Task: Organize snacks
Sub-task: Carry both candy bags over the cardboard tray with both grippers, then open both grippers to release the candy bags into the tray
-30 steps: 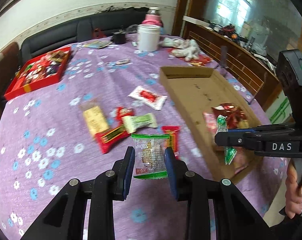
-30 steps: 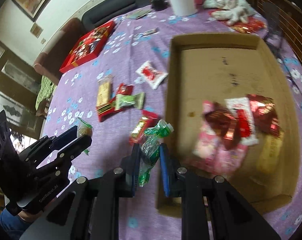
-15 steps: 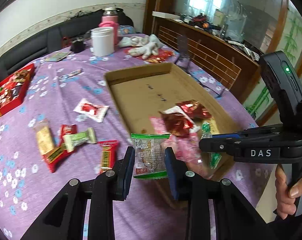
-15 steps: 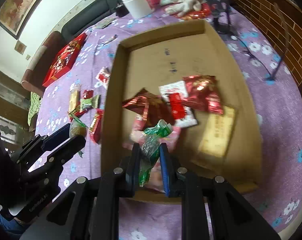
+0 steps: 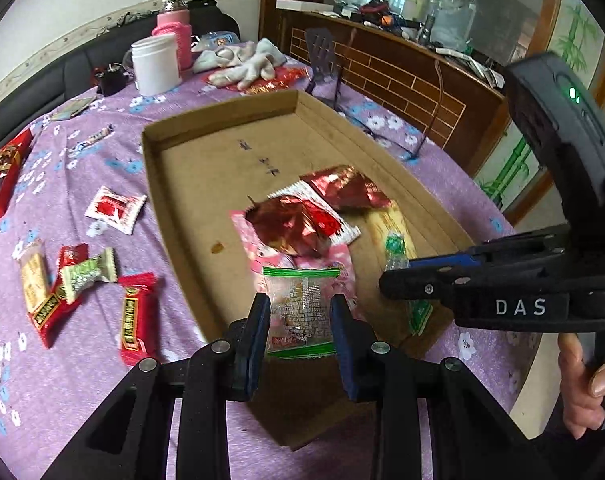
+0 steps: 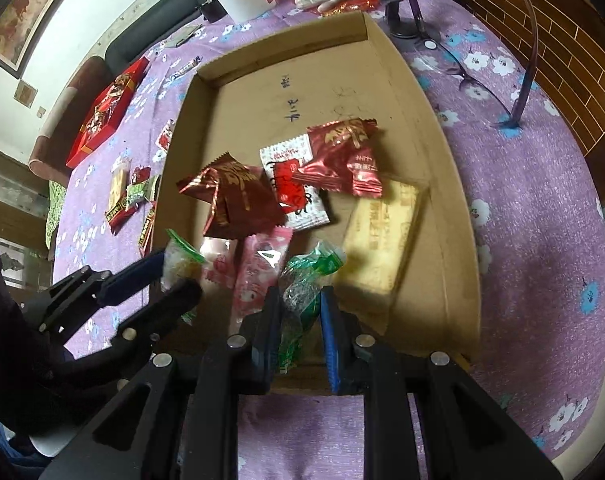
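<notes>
My left gripper is shut on a clear snack packet with green edges, held above the near end of the cardboard tray. My right gripper is shut on a green-and-clear snack packet, also over the tray's near end. The right gripper shows in the left wrist view, and the left one in the right wrist view. Several snacks lie in the tray: red pouches, a white-red packet, pink packets, a yellow bar.
Loose snacks lie on the purple flowered cloth left of the tray: a white-red packet, a green candy, red bars, a yellow biscuit. A red gift box, white jar, pink bottle and gloves stand farther back.
Both grippers, each still holding its packet, moved right from above the loose snacks on the cloth to above the near end of the tray.
</notes>
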Available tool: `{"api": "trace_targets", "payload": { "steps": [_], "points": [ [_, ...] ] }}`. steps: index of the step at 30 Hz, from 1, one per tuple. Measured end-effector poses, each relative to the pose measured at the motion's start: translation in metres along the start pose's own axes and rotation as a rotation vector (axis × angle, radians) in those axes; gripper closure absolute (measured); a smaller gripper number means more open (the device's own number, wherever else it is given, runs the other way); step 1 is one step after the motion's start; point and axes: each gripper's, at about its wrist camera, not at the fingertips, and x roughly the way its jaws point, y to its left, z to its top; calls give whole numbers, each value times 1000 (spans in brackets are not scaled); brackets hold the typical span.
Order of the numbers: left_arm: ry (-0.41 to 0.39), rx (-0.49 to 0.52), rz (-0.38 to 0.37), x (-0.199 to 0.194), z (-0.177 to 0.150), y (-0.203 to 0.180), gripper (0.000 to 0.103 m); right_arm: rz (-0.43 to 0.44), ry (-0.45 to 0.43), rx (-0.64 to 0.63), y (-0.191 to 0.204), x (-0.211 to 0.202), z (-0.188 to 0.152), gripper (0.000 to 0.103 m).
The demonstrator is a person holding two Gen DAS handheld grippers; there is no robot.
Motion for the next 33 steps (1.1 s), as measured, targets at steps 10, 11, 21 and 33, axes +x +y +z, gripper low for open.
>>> {"api": "trace_targets", "payload": {
  "steps": [10,11,21,33],
  "points": [
    [12,23,42,9,-3,-6,71,-5,15,-18,0,5,0,84],
    [13,22,50,10,-3,-6,71,-6,15,-19,0,6,0,84],
    [20,33,75,13,-1,-6,71,-15,14,-19,1,7,1,84],
    [10,63,94,11,-2,-10,70,-24,6,-22,1,3,-2,81]
  ]
}}
